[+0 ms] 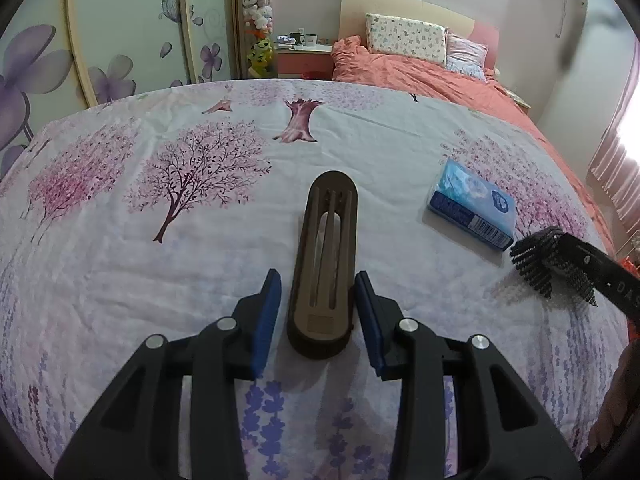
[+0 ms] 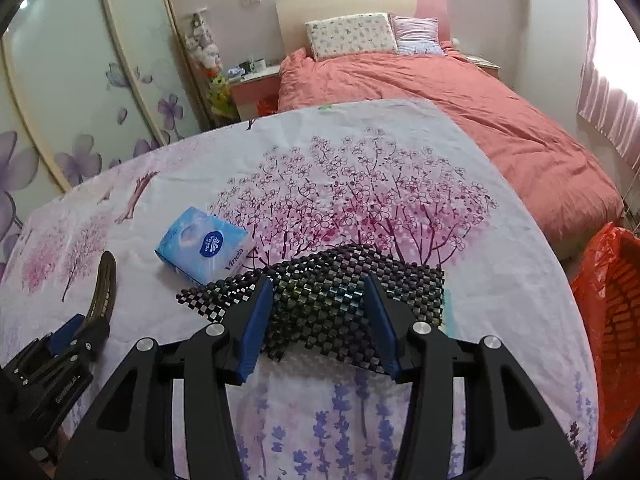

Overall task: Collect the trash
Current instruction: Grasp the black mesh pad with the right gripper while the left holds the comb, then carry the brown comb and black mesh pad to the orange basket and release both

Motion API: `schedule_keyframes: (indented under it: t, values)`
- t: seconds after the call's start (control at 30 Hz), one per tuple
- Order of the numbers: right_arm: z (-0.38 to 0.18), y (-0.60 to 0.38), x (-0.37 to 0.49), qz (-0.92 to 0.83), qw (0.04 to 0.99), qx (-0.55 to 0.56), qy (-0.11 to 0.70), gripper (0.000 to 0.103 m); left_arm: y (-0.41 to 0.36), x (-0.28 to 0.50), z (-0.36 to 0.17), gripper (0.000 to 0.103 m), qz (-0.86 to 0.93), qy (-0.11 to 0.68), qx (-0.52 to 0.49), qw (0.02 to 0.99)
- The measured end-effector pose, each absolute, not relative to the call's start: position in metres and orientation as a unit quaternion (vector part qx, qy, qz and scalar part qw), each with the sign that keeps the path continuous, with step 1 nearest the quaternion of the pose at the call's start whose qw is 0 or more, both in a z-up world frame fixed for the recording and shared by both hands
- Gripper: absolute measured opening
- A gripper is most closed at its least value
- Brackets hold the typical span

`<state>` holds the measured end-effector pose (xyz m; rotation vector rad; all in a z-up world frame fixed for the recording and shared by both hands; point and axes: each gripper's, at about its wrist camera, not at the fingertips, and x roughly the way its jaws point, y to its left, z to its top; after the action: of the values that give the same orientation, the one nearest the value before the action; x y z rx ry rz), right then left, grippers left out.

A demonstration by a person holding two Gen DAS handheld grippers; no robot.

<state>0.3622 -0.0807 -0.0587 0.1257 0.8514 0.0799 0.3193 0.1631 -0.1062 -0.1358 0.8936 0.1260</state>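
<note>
My left gripper [image 1: 318, 274] is shut on the near end of a brown oblong slotted case [image 1: 326, 240]. The case points away from me and is raised slightly off the flowered cloth [image 1: 160, 280]. In the right wrist view it sticks up from that gripper [image 2: 76, 330] as a brown curved shape [image 2: 105, 284]. My right gripper [image 2: 316, 280] is shut on a bunched piece of black mesh matting [image 2: 352, 276], which spreads past both pads. In the left wrist view the same mesh [image 1: 536, 260] hangs from the right gripper just above the cloth.
A blue tissue pack [image 1: 472, 204] [image 2: 204, 248] lies on the cloth between the two grippers. An orange basket lined with a red bag [image 2: 612, 320] stands off the table's right edge. Behind the table are a bed with a coral duvet [image 2: 440, 100] and wardrobe doors [image 1: 120, 40].
</note>
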Motion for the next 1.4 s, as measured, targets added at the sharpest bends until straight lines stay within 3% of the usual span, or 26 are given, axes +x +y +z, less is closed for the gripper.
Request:
schedule_keyframes:
  t: [0.13,0.3,0.9,1.03,1.4]
  values:
    - [-0.058,-0.082,0.356,0.051,0.909,0.056,0.410,0.037,0.163,0.319,-0.106,0.038,0.059,0.431,-0.068,0.898]
    - [-0.057,-0.076,0.349,0.060,0.913,0.046,0.400,0.008,0.162,0.319,-0.106,0.038,0.059,0.431,-0.068,0.898]
    - [-0.009,-0.109,0.322,0.086,0.936,0.119,0.320,0.006,0.167,0.319,-0.105,0.038,0.056,0.430,-0.072,0.898]
    - [0.000,-0.116,0.310,0.087,0.941,0.112,0.309,0.006,0.170,0.316,-0.104,0.029,0.041,0.424,-0.080,0.901]
    - [0.004,-0.141,0.282,0.072,0.948,0.104,0.293,0.006,0.156,0.298,-0.087,0.029,0.023,0.398,-0.053,0.916]
